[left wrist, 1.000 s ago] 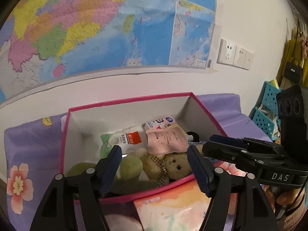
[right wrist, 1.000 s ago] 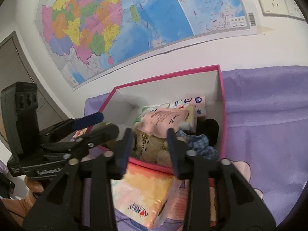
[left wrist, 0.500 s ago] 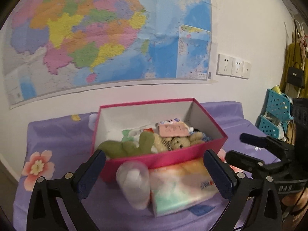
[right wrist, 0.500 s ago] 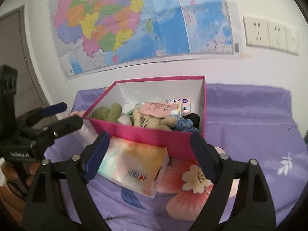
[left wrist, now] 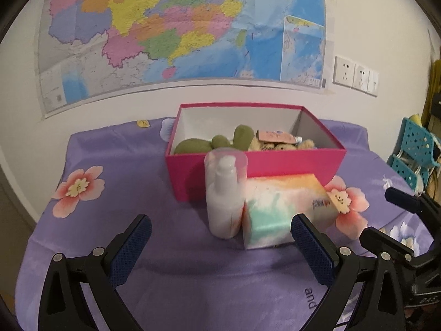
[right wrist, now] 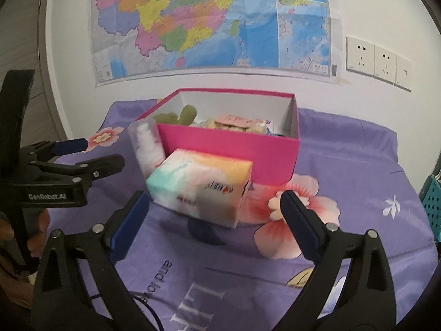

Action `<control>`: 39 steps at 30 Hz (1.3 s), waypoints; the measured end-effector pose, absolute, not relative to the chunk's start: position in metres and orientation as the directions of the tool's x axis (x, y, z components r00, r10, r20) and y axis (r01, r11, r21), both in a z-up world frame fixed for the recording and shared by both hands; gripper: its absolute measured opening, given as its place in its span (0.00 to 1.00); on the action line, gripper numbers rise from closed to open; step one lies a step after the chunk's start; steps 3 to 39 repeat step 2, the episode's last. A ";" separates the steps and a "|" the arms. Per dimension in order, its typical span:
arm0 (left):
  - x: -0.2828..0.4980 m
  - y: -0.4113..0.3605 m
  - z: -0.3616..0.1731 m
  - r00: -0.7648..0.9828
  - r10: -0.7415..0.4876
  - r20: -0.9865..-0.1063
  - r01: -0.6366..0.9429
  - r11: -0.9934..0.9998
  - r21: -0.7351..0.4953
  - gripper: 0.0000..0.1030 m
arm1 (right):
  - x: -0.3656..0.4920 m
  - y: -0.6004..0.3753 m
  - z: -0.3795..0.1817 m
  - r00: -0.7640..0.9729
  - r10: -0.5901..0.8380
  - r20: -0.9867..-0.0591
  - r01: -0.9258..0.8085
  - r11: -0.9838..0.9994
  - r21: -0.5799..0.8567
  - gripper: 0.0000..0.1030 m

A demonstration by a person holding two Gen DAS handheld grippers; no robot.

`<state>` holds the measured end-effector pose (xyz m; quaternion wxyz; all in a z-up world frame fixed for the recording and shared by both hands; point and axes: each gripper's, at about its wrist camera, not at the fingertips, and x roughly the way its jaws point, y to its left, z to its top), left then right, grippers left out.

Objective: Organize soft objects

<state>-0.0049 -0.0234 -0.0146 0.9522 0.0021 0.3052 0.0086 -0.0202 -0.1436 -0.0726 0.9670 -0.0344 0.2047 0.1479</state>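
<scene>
1. The left gripper (left wrist: 220, 237) has its jaws wide open. It holds nothing.
2. The right gripper (right wrist: 215, 215) also has its jaws wide open, and it holds nothing too.
3. A pink box (left wrist: 256, 165) sits on the purple cloth (left wrist: 110, 165), near the back edge by the wall.
4. Inside the box are a green soft toy (left wrist: 212, 142), a small teddy bear (left wrist: 284, 146) and a pink pouch (left wrist: 275, 136). The pouch lies on top of the bear.
5. A white pump bottle (left wrist: 224, 193) stands upright just in front of the box, toward its left end.
6. A soft pack of tissues (left wrist: 286, 209) lies right beside the bottle, on its right, close to the front wall of the box.
7. Both grippers are near the front edge of the cloth, apart from the bottle and the pack.
8. A big map (left wrist: 179, 27) hangs on the wall behind.
</scene>
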 end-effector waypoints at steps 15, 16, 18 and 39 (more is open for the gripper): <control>-0.009 -0.027 -0.018 0.811 0.015 -0.585 -0.004 1.000 0.020 1.00 | -0.024 -0.142 -0.076 0.867 0.276 -0.415 -0.308 0.951 -0.012 0.94; -0.009 -0.027 -0.018 0.811 0.015 -0.585 -0.004 1.000 0.020 1.00 | -0.024 -0.142 -0.076 0.867 0.276 -0.415 -0.308 0.951 -0.012 0.94; -0.009 -0.027 -0.018 0.811 0.015 -0.585 -0.004 1.000 0.020 1.00 | -0.024 -0.142 -0.076 0.867 0.276 -0.415 -0.308 0.951 -0.012 0.94; -0.009 -0.027 -0.018 0.811 0.015 -0.585 -0.004 1.000 0.020 1.00 | -0.024 -0.142 -0.076 0.867 0.276 -0.415 -0.308 0.951 -0.012 0.94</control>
